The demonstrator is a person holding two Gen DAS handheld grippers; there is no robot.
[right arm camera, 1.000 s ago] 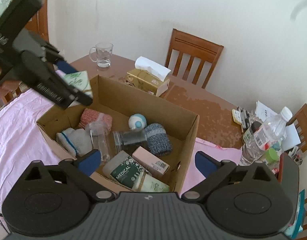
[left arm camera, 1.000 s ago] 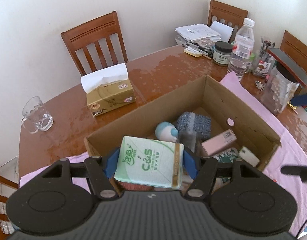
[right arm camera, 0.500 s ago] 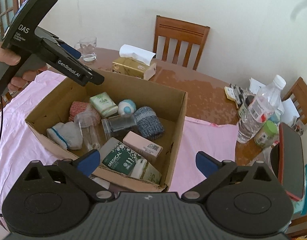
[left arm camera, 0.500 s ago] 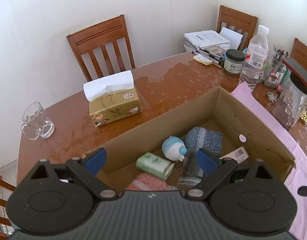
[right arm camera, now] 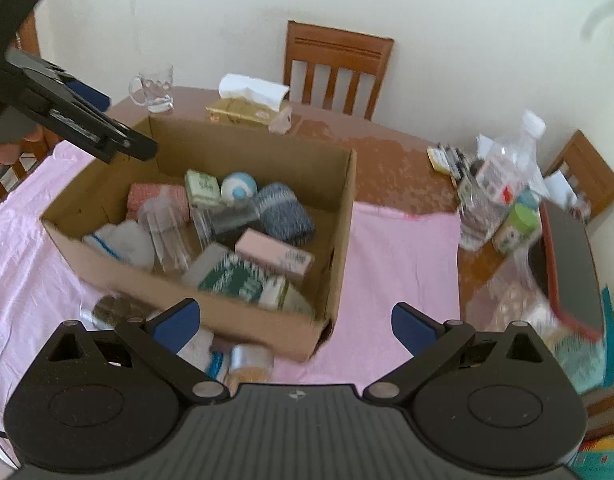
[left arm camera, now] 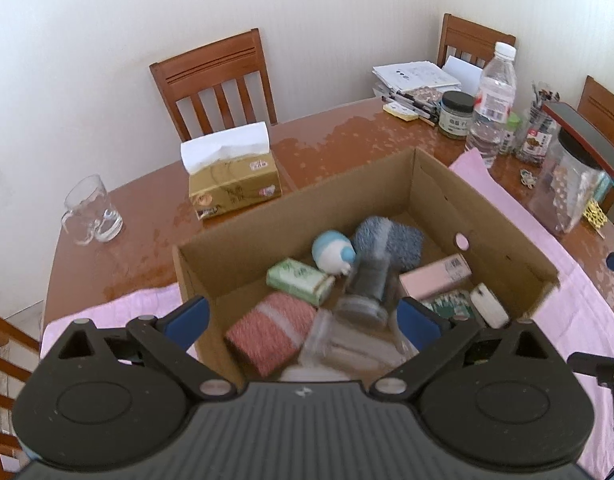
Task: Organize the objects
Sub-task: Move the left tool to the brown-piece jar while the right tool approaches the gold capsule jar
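A: Status of left gripper [left arm camera: 303,320] and right gripper [right arm camera: 293,322]?

B: Both spread wide, empty. Green tissue pack [left arm camera: 300,281] lies inside cardboard box [left arm camera: 507,248].

A: Hazard?

B: Loose items [right arm camera: 243,360] beside box on bench; a hurried descent could knock them off.

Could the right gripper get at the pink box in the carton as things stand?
Probably yes. The right gripper is open and empty, the cardboard carton has no lid, and the pink box lies on top near the right wall with nothing over it. The left gripper sits at the far corner, clear of it.
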